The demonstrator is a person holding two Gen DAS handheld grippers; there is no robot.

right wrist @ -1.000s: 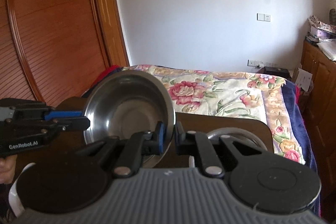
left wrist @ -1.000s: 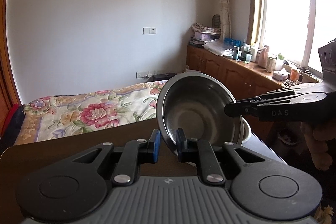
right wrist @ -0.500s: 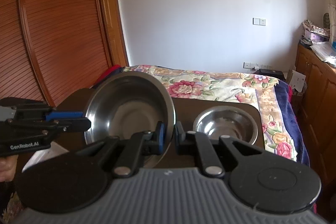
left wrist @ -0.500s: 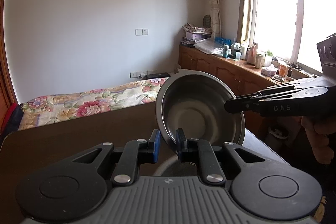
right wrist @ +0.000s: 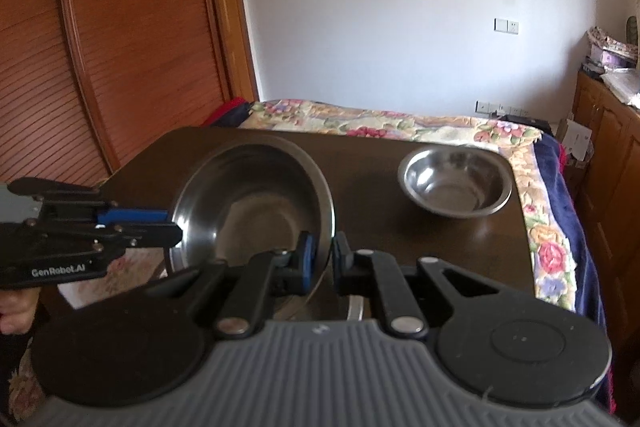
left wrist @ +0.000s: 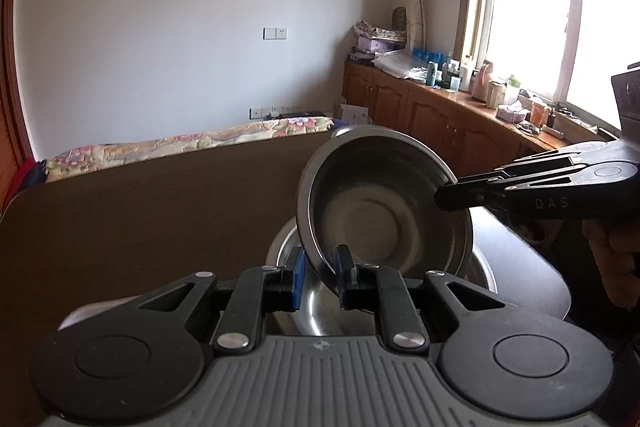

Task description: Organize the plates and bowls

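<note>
Window (left wrist: 528, 11) only leftward; wardrobe (right wrist: 120, 39), second bowl (right wrist: 456, 183) only rightward.

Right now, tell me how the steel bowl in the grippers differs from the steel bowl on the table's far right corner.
The held bowl is tilted, up off the table; the far bowl sits upright on it. The held bowl is clamped at its rim by both grippers; nothing touches the far bowl. The held bowl looks larger, though it is nearer. Both are empty steel.

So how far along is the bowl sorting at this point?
Nothing looks stacked yet. In hand: the left gripper and right gripper both clamp one steel bowl by its rim, tilted over the table. Left: probably nesting it with the second bowl, which stands apart.
</note>
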